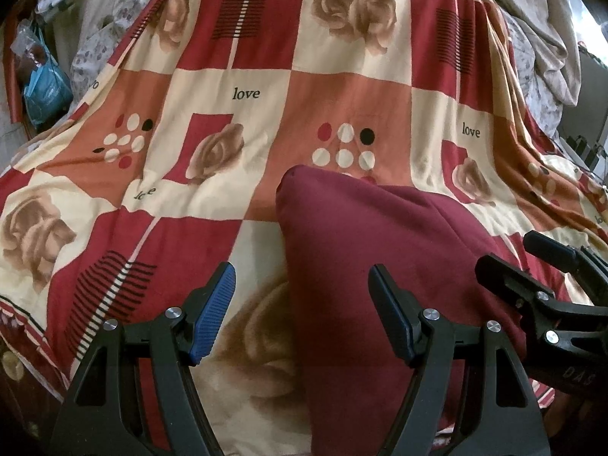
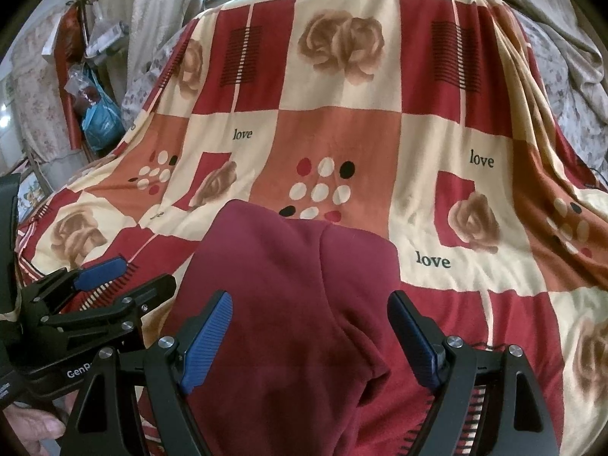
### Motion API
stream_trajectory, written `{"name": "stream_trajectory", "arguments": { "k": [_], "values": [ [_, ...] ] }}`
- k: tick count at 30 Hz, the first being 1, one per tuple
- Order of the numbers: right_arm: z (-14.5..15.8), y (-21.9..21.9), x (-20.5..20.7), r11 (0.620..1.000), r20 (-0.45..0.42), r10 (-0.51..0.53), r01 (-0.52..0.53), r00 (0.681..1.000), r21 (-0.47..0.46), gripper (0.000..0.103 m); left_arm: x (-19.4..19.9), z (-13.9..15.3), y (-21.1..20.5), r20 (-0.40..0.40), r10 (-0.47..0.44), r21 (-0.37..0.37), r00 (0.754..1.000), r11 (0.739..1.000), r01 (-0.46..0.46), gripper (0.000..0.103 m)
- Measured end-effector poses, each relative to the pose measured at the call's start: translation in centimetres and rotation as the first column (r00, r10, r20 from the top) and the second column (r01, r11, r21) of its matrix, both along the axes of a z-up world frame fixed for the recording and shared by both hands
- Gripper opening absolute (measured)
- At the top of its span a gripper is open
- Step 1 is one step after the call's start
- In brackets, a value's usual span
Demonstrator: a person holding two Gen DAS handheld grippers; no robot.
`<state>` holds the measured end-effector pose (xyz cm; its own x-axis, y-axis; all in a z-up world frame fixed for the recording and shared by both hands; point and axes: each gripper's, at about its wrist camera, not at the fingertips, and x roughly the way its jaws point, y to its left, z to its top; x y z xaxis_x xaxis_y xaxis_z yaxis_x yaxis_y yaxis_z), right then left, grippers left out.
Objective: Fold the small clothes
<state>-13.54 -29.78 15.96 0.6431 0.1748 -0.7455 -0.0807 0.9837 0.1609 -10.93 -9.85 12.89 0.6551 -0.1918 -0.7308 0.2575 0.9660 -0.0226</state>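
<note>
bed: patchwork rose "love" bedspread point(image 1: 266, 87) | left: blue bag point(image 2: 100, 117) | behind: pale curtain point(image 2: 152, 3)

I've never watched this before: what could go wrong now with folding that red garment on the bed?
Both grippers, left and right, are open, so nothing holds the dark red garment. A pinch might also catch the patterned bedspread beneath. The two grippers sit close together and could bump. The soft, rumpled bedspread may leave folds uneven.

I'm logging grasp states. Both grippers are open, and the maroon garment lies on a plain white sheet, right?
Not quite. Both grippers, left and right, are open, and the maroon garment lies on the bed, but both wrist views show a patterned red-and-cream bedspread with roses and "love", not a plain white sheet.
</note>
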Motion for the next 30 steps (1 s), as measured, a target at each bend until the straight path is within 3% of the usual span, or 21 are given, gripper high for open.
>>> {"name": "stream_trajectory", "arguments": {
  "k": [30],
  "values": [
    [-0.49,0.23,-0.21,1.000,-0.012,-0.005,0.005,1.000,0.002,0.082,0.28,-0.54,0.09,-0.019,-0.006,0.003,1.000,1.000,0.006,0.073]
  ]
}}
